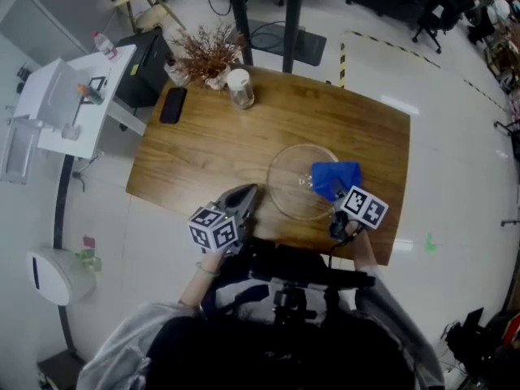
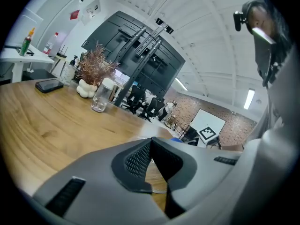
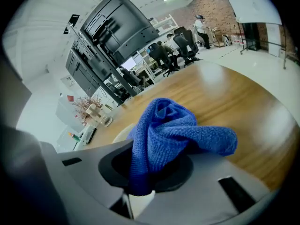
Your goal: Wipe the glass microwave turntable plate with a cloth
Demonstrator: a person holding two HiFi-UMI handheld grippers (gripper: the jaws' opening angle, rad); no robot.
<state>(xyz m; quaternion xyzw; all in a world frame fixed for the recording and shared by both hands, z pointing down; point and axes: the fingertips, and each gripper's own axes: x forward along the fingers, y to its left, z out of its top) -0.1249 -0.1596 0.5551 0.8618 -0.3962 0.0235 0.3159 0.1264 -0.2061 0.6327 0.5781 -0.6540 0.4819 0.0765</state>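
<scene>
Nearest the person, at the near edge of the wooden table (image 1: 203,153), both grippers are held low. The left gripper (image 1: 249,192) is seen with its jaws closed together, tips meeting, and nothing is seen gripped between them; it is pointed toward the left rim of the glass turntable plate (image 1: 288,187), just beside it. Whether the rim is touched cannot be told. The right gripper (image 1: 334,197) is clamped on a blue cloth (image 1: 335,177), which is bunched between the jaws and bulges out beyond them. The cloth is laid over the right part of the plate, and the plate is set flat on the table's near right portion. Farther back on the table, well apart from the plate, a black phone (image 1: 173,105) is laid flat, a clear jar (image 1: 240,88) with a white lid is stood upright, and a dried plant (image 1: 207,51) is placed at the far edge.
</scene>
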